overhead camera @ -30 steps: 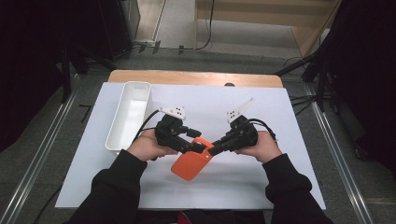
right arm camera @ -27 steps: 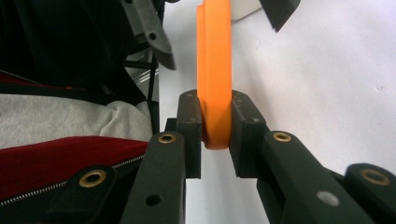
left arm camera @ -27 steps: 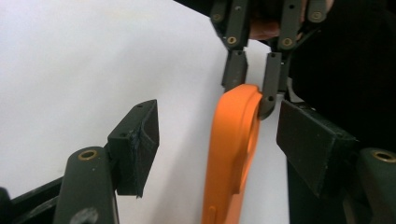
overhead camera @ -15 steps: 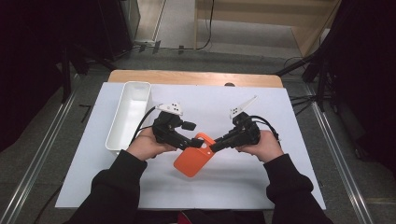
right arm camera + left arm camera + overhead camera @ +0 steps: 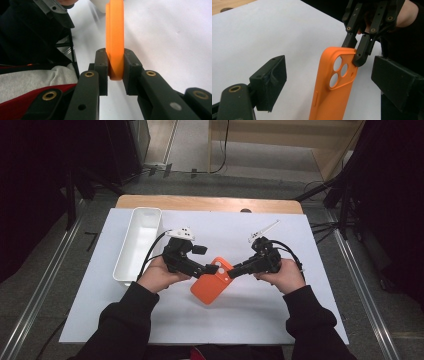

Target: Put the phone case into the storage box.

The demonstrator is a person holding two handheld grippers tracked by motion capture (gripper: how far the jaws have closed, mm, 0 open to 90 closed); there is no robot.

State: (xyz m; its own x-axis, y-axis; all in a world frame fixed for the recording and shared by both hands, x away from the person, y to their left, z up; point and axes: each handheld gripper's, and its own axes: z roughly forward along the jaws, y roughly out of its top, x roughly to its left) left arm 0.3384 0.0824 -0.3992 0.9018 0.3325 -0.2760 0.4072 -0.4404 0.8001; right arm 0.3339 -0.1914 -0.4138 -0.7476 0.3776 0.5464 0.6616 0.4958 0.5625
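Note:
An orange phone case [image 5: 210,287] with three camera holes hangs just above the white sheet at the middle of the table. My right gripper [image 5: 231,273] is shut on its top corner by the camera cutout; in the right gripper view the pads [image 5: 102,65] press both faces of the case [image 5: 115,37]. My left gripper [image 5: 212,269] comes in from the left and stands open. Its jaws have just been opening, and the case [image 5: 337,87] stands between them, touching neither pad. The right gripper [image 5: 358,53] clamps the case's upper edge there.
A long white tray [image 5: 140,235] lies at the left of the white sheet [image 5: 300,310]. The sheet covers a wooden table [image 5: 210,202]. Metal rails run along the floor on both sides. Both forearms in black sleeves come in from the bottom.
The left gripper's jaws have spread apart and let go of the orange case. The right gripper keeps its hold on the case. Both hands stay about where they were.

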